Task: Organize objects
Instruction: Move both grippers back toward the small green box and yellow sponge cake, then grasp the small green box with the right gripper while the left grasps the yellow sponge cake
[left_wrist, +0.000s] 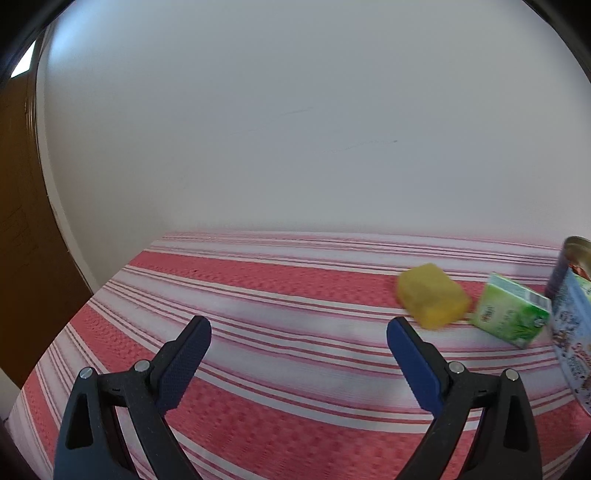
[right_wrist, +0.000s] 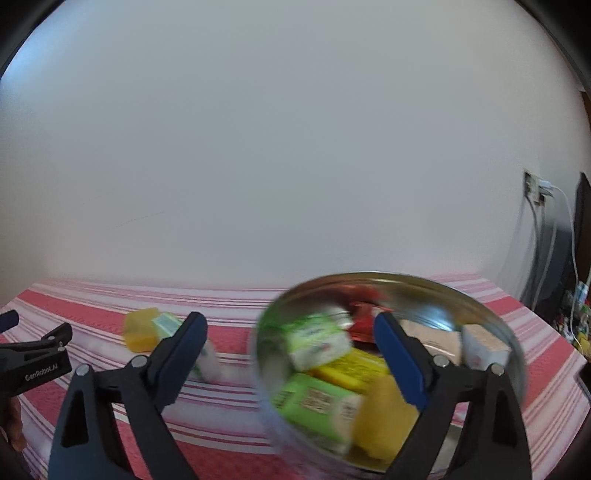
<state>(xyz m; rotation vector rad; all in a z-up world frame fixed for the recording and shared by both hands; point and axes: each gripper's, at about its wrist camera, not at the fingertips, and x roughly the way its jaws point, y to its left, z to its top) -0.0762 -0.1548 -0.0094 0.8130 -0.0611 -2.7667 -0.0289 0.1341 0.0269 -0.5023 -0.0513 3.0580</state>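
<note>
my left gripper (left_wrist: 299, 354) stands wide open over the red-and-white striped cloth (left_wrist: 258, 288) with nothing between its blue pads. off to its right lie a yellow sponge block (left_wrist: 430, 301) and, just beside it, a green carton (left_wrist: 511, 319), both loose on the cloth, with the round metal tin (left_wrist: 570, 317) at the frame edge. my right gripper (right_wrist: 290, 354) is also spread wide and holds nothing; the tin's rim (right_wrist: 369, 275) sits in front of it, already loaded with green cartons, yellow blocks and a red packet, all blurred. i judge the two loose pieces are what's left to gather. risks: the soft block could squash or twist out of a hurried pinch, a sideways sweep could knock the carton away, and my right finger near the rim could tip or shove the tin.
</note>
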